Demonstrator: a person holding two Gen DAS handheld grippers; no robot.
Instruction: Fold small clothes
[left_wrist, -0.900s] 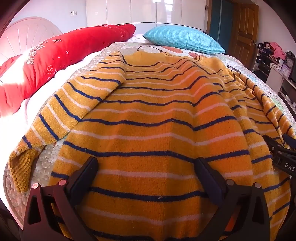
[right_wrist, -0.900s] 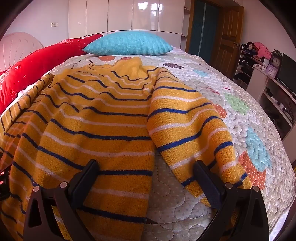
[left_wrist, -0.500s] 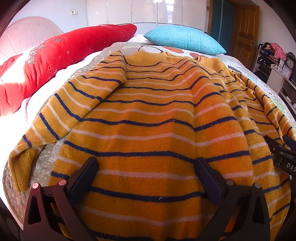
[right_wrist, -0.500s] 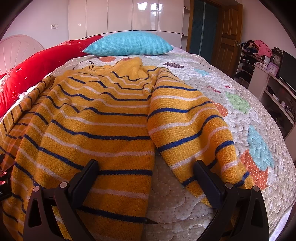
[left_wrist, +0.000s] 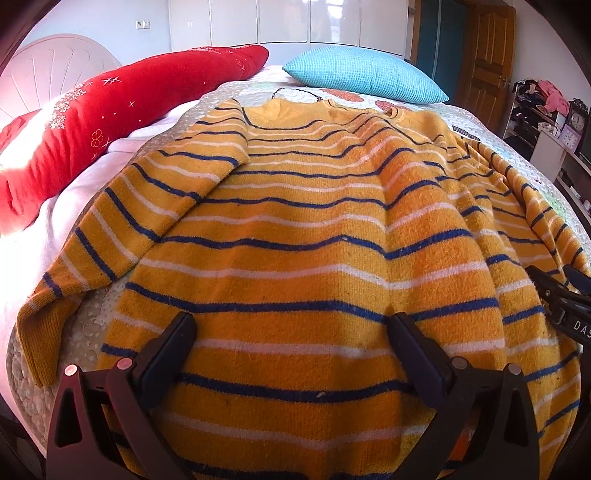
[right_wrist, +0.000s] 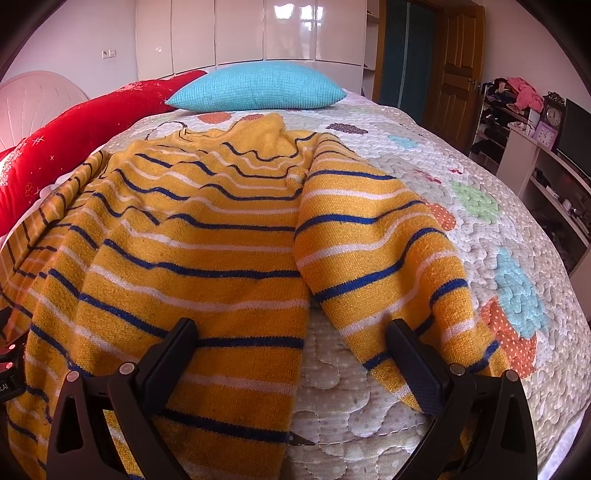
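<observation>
Left wrist view: both grippers (left_wrist: 291, 328) (right_wrist: 290, 332) gape wide over the striped sweater (left_wrist: 314, 236), blue pillow (left_wrist: 364, 79) beyond.

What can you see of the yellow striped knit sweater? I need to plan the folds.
The yellow knit sweater with navy and white stripes lies spread on the quilted bedspread, neckline towards the turquoise pillow. Its body is wrinkled near the collar. Both sleeves angle outward and down, unfolded. The hem is nearest the cameras. The open left gripper and open right gripper hang over it; contact is unclear.
</observation>
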